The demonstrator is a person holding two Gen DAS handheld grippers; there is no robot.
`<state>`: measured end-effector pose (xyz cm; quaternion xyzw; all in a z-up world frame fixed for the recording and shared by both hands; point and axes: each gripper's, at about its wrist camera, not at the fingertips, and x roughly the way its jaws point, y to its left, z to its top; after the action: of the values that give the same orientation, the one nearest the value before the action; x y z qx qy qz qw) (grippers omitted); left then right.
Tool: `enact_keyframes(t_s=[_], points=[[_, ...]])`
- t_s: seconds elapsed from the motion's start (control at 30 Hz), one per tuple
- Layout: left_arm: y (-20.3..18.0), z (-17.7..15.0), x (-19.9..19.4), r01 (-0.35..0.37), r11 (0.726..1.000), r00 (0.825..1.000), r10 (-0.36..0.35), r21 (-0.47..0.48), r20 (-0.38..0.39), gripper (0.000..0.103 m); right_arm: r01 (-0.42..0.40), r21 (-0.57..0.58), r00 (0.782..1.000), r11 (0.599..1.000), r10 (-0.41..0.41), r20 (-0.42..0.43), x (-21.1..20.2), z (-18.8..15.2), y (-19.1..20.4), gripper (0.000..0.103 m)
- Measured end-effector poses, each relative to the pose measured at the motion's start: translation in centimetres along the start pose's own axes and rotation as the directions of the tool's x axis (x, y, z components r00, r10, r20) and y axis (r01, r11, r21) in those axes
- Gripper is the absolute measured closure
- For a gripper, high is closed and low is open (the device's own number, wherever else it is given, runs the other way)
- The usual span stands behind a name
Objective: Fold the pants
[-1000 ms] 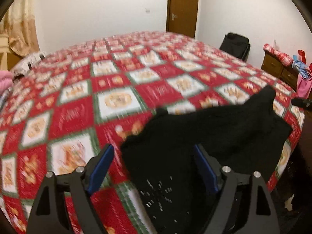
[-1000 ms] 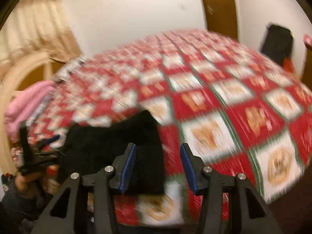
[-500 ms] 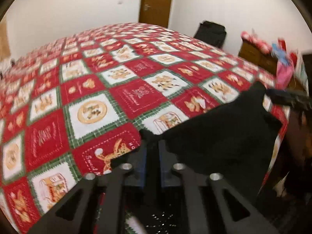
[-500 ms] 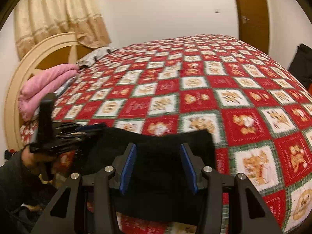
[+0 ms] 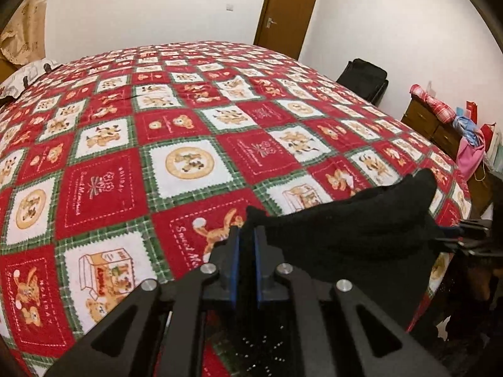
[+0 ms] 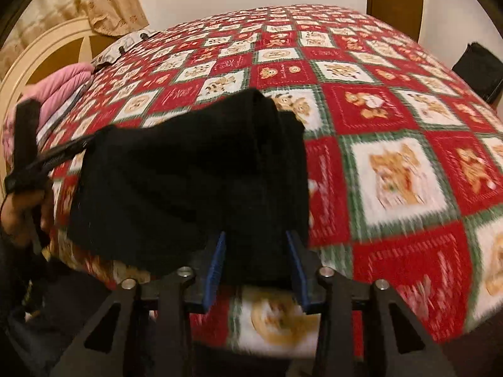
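Left wrist view: I am clenching my left gripper on a corner of the black pants, blue pads pressed together on the cloth. The pants are hanging over the near edge of the bed's red bear-patterned quilt. Right wrist view: my right gripper is standing spread, the pants' edge lying between its pads, not pinched.

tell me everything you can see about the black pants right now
The black pants look like soft, thick, plain fabric, bunched at the near edge of the bed's quilt and hanging partly over it. The left gripper is clamped on one corner. The right gripper sits open with cloth between its fingers.
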<state>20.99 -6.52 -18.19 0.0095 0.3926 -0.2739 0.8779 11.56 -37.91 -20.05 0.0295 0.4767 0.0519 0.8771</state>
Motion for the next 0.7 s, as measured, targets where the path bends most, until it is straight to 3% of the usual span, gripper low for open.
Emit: enact_keyframes(t_s=[0.2, 0.33, 0.4, 0.47, 0.57, 0.7], points=[[-1.0, 0.0, 0.3, -0.010, 1.000, 1.000, 0.010, 0.025, -0.002, 0.094, 0.035, 0.034, 0.999, 0.999, -0.035, -0.005, -0.7, -0.5, -1.6, 0.064], [-1.0, 0.0, 0.2, -0.011, 1.000, 1.000, 0.012, 0.024, -0.004, 0.094, 0.145, -0.014, 0.976, 0.989, -0.141, 0.163, -4.1, 1.4, 1.2, 0.062], [-0.9, 0.0, 0.3, -0.014, 1.000, 1.000, 0.015, 0.025, -0.005, 0.094, 0.083, -0.048, 0.958, 0.995, -0.066, 0.278, -5.5, 2.7, 2.5, 0.062], [-1.1, 0.0, 0.3, -0.025, 0.999, 1.000, 0.025, 0.034, -0.004, 0.094, -0.028, -0.120, 0.946, 0.992, 0.065, 0.318, -5.6, 3.8, 4.0, 0.058], [-1.5, 0.0, 0.2, -0.046, 0.998, 0.999, 0.046, 0.053, -0.002, 0.094, -0.176, -0.176, 0.945, 0.969, 0.216, 0.244, -2.9, 5.1, 5.4, 0.057], [-1.8, -0.1, 0.1, -0.070, 0.994, 0.998, 0.070, 0.081, 0.001, 0.093, -0.138, -0.090, 0.965, 0.986, 0.155, 0.210, 0.6, 5.9, 4.0, 0.057]])
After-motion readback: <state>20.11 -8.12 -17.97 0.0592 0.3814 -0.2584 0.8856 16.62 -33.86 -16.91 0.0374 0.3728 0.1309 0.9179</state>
